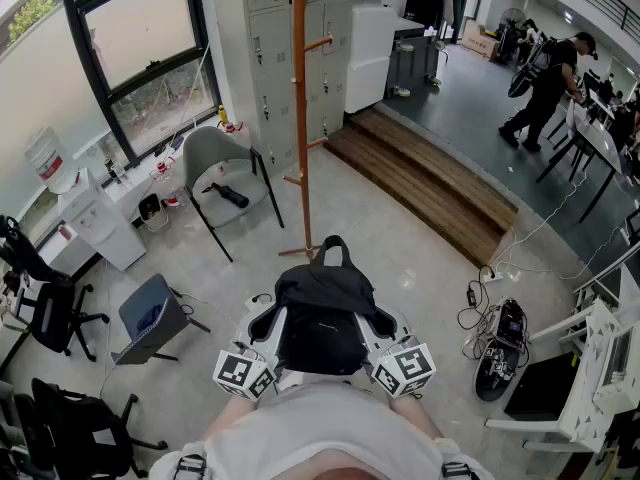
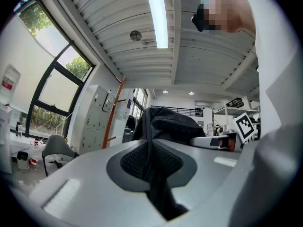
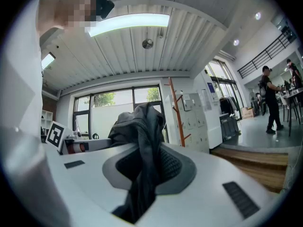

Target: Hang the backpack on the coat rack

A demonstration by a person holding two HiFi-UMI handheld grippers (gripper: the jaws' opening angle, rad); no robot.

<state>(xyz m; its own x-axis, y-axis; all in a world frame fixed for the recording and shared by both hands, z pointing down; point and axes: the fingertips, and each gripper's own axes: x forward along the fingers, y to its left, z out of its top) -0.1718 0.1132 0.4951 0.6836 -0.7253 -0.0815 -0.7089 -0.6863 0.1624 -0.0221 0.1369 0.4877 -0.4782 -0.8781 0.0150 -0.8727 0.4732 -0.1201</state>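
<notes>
A black backpack (image 1: 325, 308) hangs in front of me, held up between both grippers, its top loop handle pointing toward the coat rack. My left gripper (image 1: 268, 336) is shut on dark fabric at the pack's left side, and my right gripper (image 1: 386, 334) is shut on its right side. In the left gripper view the jaws (image 2: 150, 162) pinch a black strap, with the backpack (image 2: 168, 122) bulging beyond them. In the right gripper view the jaws (image 3: 147, 169) clamp a fold of the backpack (image 3: 142, 122). The orange wooden coat rack (image 1: 300, 118) stands upright straight ahead, a short way beyond the pack.
A grey chair (image 1: 225, 163) with a black object on its seat stands left of the rack. Grey lockers (image 1: 280, 28) are behind it. A wooden step (image 1: 430, 183) runs to the right. A black bag with cables (image 1: 500, 353) lies on the floor at right, and office chairs (image 1: 45, 308) stand at left.
</notes>
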